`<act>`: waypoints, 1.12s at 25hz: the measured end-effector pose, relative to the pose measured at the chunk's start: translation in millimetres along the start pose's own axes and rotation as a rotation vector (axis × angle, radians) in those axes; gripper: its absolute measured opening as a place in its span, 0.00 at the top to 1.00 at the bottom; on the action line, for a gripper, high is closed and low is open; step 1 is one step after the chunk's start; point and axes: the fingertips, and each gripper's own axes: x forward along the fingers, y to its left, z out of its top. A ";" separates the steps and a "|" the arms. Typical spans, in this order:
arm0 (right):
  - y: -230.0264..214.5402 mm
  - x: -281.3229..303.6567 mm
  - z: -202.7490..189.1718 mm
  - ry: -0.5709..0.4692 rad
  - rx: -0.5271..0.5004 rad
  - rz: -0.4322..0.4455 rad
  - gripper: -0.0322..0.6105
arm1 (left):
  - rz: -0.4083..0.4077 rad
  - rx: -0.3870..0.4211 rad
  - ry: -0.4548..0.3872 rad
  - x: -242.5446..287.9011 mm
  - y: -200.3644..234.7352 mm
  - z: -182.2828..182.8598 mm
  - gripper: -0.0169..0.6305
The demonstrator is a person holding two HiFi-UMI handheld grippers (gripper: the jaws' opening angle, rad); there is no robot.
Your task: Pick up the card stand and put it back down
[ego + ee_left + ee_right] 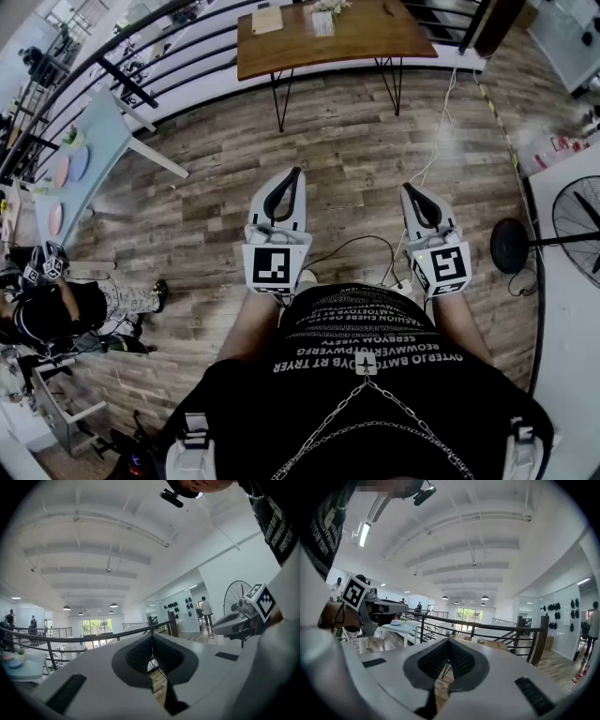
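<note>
- The plank floor (356, 187) fills most of the head view. We stand on it with both tools held out at waist height, and only boards and a loose cable (356, 246) lie beneath them.
- The wooden table (375, 42) stands well ahead of us, in front of the black railing (187, 56). We judge it is where the card stand sits, since nothing nearer could be one.
- A blue table (98, 159) lies off to our left and a fan (577, 220) to our right, both clear of the straight line forward.
- The left gripper (296, 172) points roughly level and ahead. Its own view shows the jaws clenched tip to tip, with nothing between them.
- The right gripper (411, 191) sits just beside it, tipped slightly down. Its jaws are likewise pressed together and empty.
- On the table top we make out a tan flat piece (267, 20) and a pale thing (323, 21).
- These are too small for us to say which, if either, is the card stand, or which way its long axis runs.
- What the coming move turns on is that the table lies straight ahead of the jaws and well apart from both. We would have to walk up to it and open a gripper before any grasp.
- The pale thing lines up a little closer to the left gripper, though neither tool has a real advantage from here.
</note>
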 end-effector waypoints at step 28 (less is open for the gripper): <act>-21.8 -16.9 20.8 -0.070 0.013 0.115 0.95 | 0.020 0.015 0.092 -10.8 -28.4 -17.9 0.93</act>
